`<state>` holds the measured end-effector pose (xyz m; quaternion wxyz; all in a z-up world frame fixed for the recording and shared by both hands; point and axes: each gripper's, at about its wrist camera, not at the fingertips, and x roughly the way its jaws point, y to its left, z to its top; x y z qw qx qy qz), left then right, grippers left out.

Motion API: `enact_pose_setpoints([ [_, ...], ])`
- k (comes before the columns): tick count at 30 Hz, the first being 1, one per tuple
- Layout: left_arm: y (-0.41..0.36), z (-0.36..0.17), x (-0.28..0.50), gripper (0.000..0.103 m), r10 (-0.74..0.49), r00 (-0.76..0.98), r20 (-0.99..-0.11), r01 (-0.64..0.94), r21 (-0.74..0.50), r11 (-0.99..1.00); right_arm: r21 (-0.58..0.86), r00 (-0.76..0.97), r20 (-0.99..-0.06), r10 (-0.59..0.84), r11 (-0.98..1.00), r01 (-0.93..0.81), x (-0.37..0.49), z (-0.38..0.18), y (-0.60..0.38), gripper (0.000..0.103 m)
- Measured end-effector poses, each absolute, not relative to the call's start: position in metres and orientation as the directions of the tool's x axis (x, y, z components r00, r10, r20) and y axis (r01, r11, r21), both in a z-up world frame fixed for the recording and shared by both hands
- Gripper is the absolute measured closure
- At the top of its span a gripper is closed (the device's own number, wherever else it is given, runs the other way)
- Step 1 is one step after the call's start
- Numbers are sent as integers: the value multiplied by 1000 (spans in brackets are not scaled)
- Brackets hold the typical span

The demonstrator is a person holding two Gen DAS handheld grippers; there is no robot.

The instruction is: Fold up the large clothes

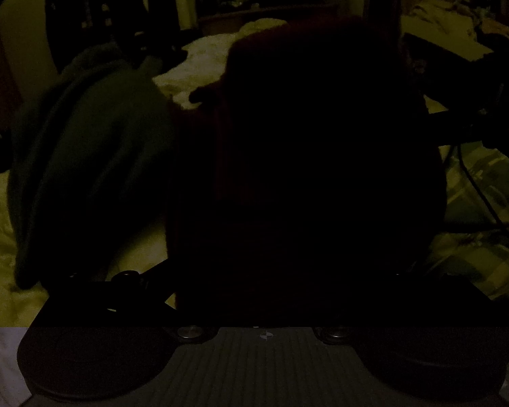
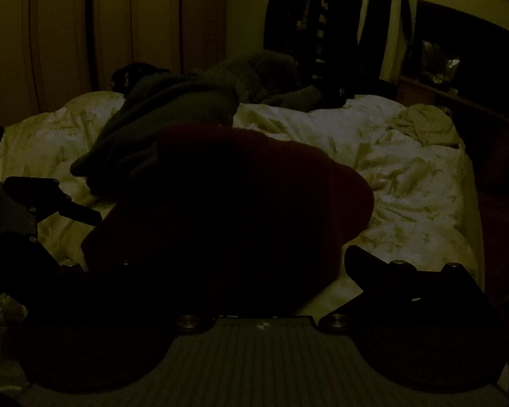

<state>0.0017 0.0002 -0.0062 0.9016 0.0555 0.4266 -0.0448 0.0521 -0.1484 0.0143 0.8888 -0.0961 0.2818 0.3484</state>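
The room is very dark. A dark red garment [image 1: 308,156] fills the middle of the left wrist view and hides my left gripper's fingers; it hangs or bunches right in front of the camera. In the right wrist view the same dark red garment [image 2: 234,210] lies on the pale bed cover [image 2: 407,176] and covers my right gripper's fingers. The other gripper [image 2: 51,196] shows as a dark shape at the left, at the garment's edge. A dark green garment [image 2: 166,125] lies behind the red one; it also shows in the left wrist view [image 1: 91,149].
Clothes hang on a rack [image 2: 336,23] by the far wall. A dark cabinet [image 2: 471,78] stands right of the bed. A crumpled pale cloth [image 2: 427,125] lies at the bed's far right corner. A checked cover [image 1: 482,186] and cables show at the right.
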Motion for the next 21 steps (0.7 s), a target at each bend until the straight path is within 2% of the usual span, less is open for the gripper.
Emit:
enact_pose_setpoints([
  [6,5,-5,2,0,-27,655,-755,121,70,990,33,595,-567,570,737,-675,52,14,-148,1],
  [13,34,16,-8,0,-6,777,-629,44,46,998,94,607,-495,622,733,-674,57,23,-164,1],
  [15,51,23,-9,0,-40,801,-598,20,-40,999,128,620,-470,628,744,-656,62,27,-173,0],
  [17,68,30,-7,0,-121,820,-560,23,-178,984,183,630,-446,636,754,-631,71,31,-183,0],
  [18,76,33,-3,0,-188,827,-530,49,-264,963,217,632,-438,640,757,-616,76,32,-187,0],
  [21,86,31,18,0,-333,806,-490,141,-388,911,333,620,-436,653,757,-563,93,29,-199,0],
])
